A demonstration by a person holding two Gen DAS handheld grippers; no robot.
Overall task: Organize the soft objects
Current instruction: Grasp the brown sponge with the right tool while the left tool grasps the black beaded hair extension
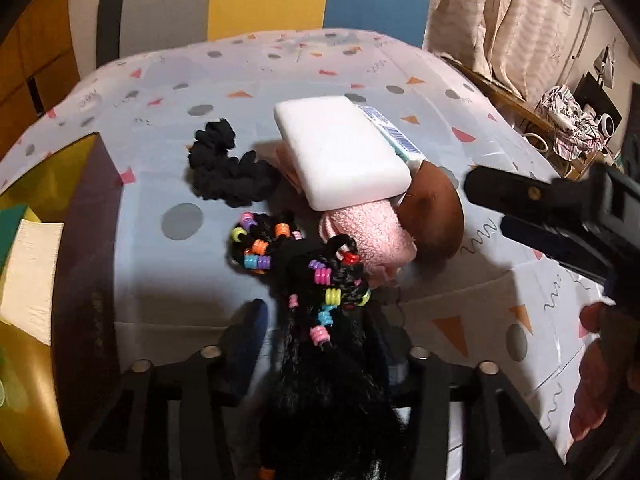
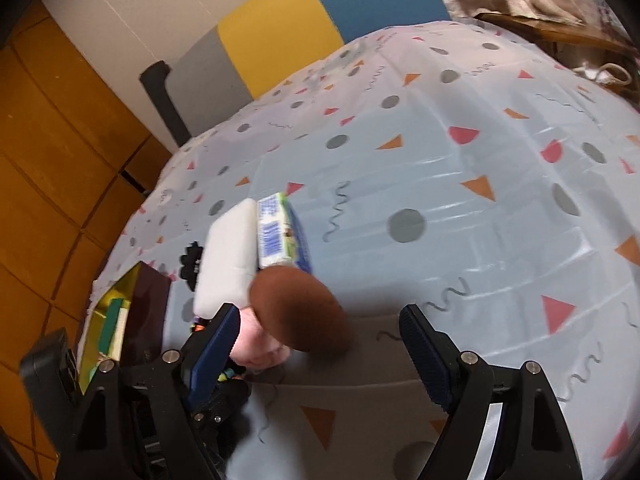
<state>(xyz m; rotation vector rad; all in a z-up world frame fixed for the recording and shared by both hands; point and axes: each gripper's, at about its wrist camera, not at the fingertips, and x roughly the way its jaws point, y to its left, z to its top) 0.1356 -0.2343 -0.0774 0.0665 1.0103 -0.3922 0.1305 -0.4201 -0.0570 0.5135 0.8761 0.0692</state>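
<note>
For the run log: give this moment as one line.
left gripper: shut on beaded black hair piece | right gripper: open, empty, near brown puff | white sponge atop pile

- From my left wrist view, the beaded black hairpiece (image 1: 320, 320) covers my left gripper (image 1: 320, 344), so I can't tell its jaw state.
- The pink cloth (image 1: 372, 236) is half hidden under the white sponge (image 1: 340, 152).
- The yellow box (image 1: 36, 248) is cut off at the left edge.
- In my right wrist view, the brown pad (image 2: 304, 308) is blurred.
</note>
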